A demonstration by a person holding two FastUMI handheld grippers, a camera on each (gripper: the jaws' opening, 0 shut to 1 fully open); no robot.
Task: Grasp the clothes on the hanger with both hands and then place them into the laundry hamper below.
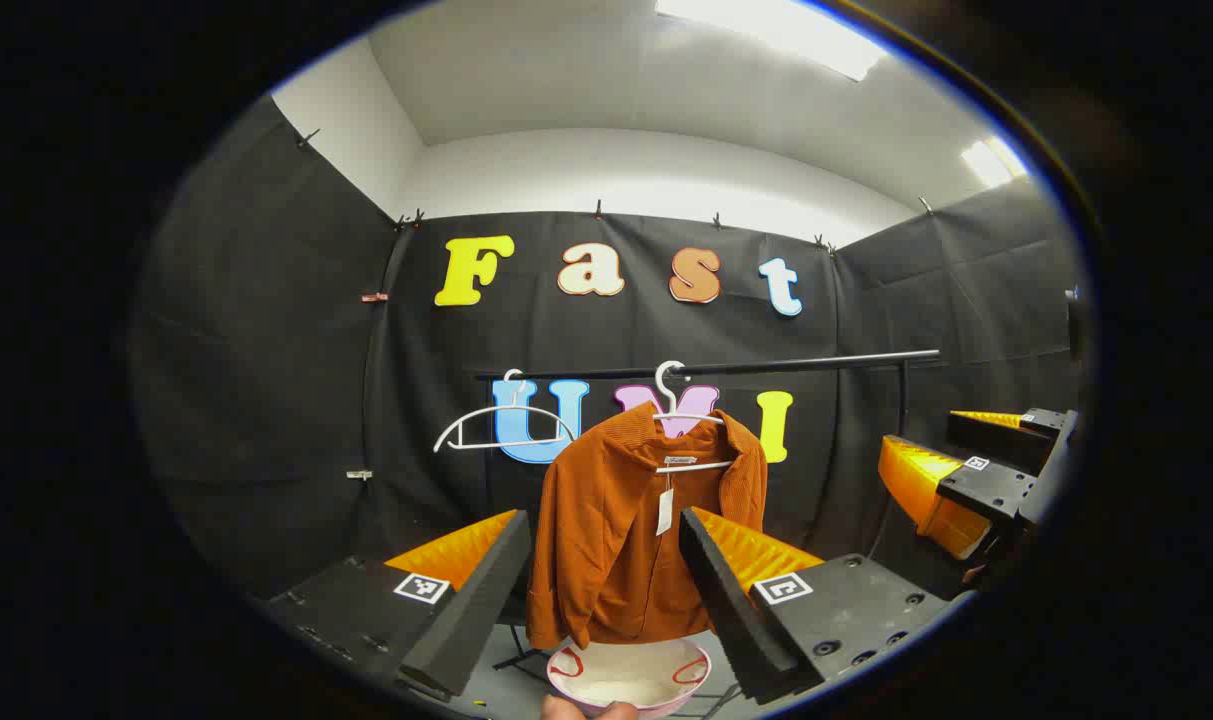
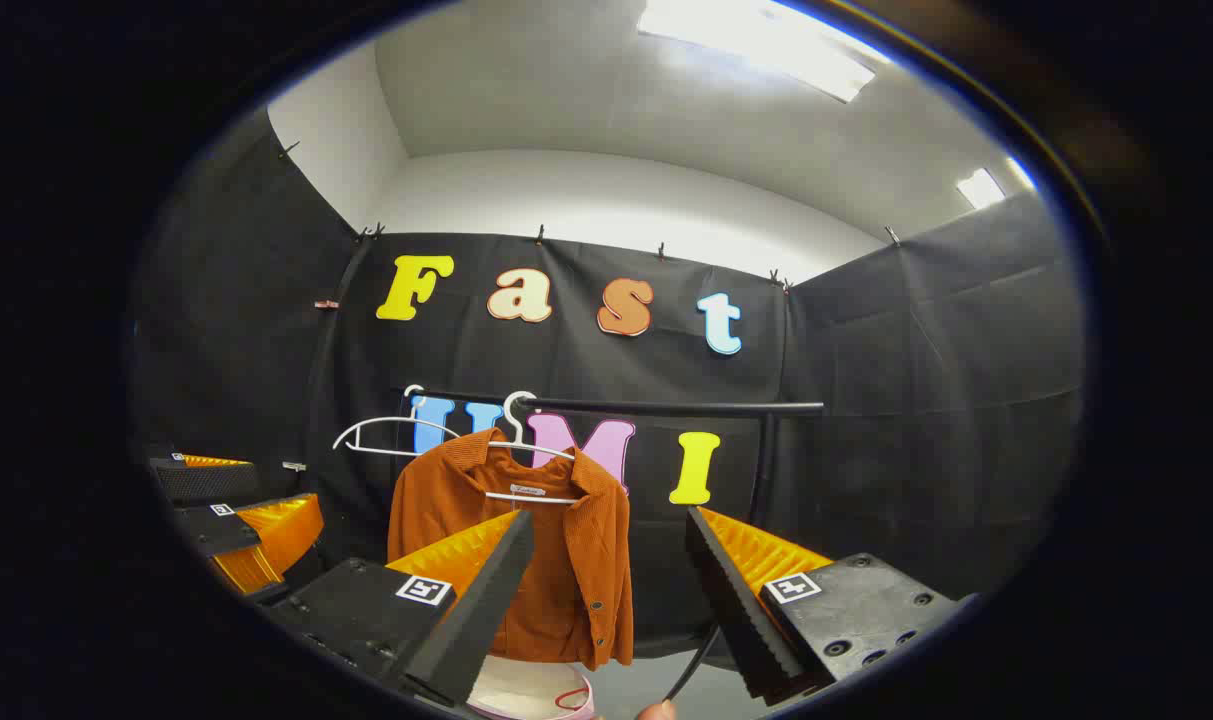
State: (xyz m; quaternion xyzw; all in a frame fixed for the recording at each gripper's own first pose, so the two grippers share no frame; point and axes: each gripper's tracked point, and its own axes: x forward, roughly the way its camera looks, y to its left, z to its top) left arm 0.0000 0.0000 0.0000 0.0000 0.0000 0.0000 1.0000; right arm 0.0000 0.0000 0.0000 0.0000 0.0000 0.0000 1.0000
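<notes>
Orange shirt (image 1: 621, 540) on hanger (image 1: 688, 425), L gripper (image 1: 606, 580) fingers apart.

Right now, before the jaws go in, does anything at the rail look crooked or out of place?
Yes, slightly. The orange shirt sits lopsided on its white hanger: the hanger's right end pokes out bare at the open collar, and a tag dangles in front. An empty hanger hangs beside it. Nothing looks damaged or spilled.
</notes>
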